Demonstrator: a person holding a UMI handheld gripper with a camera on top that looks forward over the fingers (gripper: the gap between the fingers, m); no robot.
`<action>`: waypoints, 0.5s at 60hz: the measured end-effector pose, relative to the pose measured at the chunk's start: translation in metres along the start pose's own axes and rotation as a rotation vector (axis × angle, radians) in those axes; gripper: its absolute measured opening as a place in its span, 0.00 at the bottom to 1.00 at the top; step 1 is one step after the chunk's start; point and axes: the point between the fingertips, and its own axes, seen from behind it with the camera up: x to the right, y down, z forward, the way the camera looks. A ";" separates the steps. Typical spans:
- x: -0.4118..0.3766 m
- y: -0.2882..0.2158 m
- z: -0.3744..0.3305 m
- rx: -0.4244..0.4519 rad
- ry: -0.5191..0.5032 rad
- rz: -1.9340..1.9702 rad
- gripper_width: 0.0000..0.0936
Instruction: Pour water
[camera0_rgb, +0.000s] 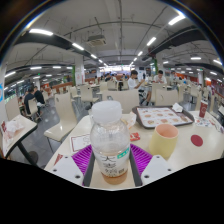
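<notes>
My fingers (110, 160) clenched on the bottle (110, 145) — upright, white cap on, amber liquid low inside | cup (165, 140) just right of bottle, on the table (200, 155) | tray (163, 117) beyond cup — canteen seating behind.

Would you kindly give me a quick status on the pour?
Gripper shut on bottle, upright, cap on. Cup just beside it, on table. Nothing between them.
</notes>
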 end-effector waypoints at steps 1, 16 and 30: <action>0.000 -0.001 0.001 0.009 0.007 -0.012 0.62; 0.002 -0.005 0.005 0.018 0.018 -0.055 0.44; -0.007 -0.062 -0.007 0.047 -0.100 0.222 0.44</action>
